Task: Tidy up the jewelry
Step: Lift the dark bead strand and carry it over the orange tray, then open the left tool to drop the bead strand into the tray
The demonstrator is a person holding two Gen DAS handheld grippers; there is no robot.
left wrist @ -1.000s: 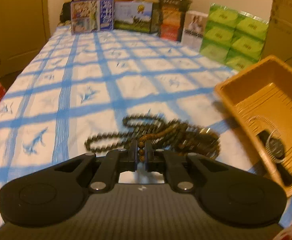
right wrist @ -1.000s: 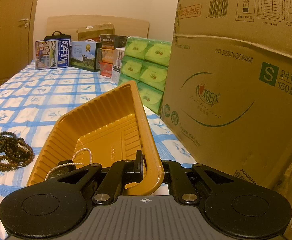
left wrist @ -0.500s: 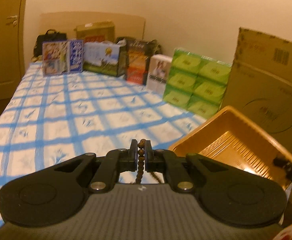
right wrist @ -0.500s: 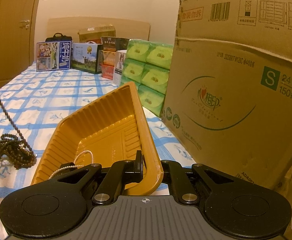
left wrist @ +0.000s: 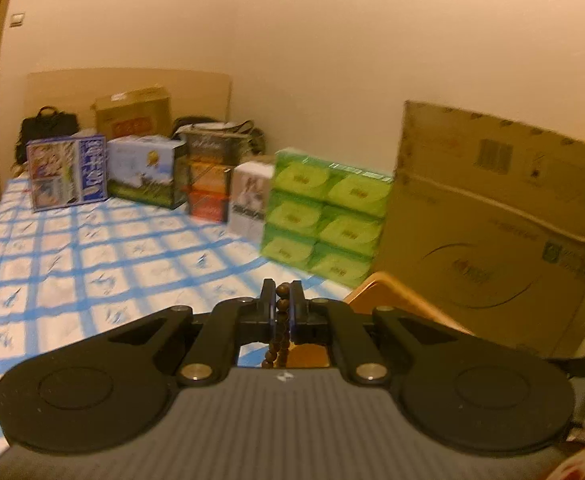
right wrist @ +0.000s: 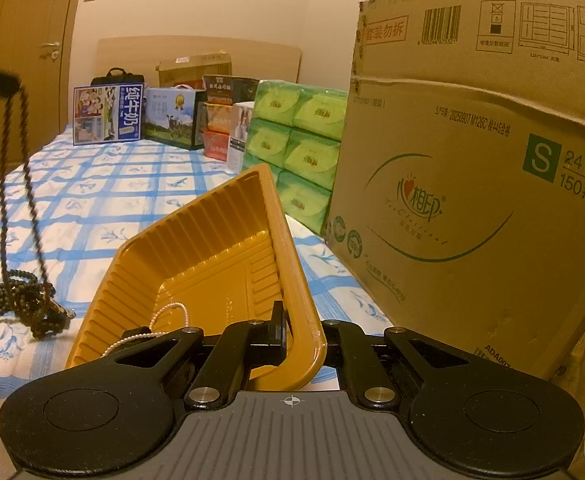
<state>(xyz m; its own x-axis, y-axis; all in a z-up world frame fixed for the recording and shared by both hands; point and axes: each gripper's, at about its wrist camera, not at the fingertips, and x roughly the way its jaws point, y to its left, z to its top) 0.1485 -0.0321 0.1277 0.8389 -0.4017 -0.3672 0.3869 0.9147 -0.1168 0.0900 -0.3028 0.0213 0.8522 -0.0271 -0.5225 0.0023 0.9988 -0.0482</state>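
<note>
L gripper (left wrist: pixel 282 307) is clamped on the brown bead strand (left wrist: pixel 279 330), held up above the bed w/ the strand's lower coils lying on the blue-check sheet (right wrist: pixel 92 200), left of the orange tray (right wrist: pixel 212 264). R gripper (right wrist: pixel 292 330) is pinched on the tray's near right rim, tray tipped up. Pearl string (right wrist: pixel 160 322) lies inside the tray, near end.

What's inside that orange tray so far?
In the orange tray, a white pearl strand lies on the ribbed floor near the front. Something dark sits beside it, but the right tongs clamped on the rim cover most of it.
</note>
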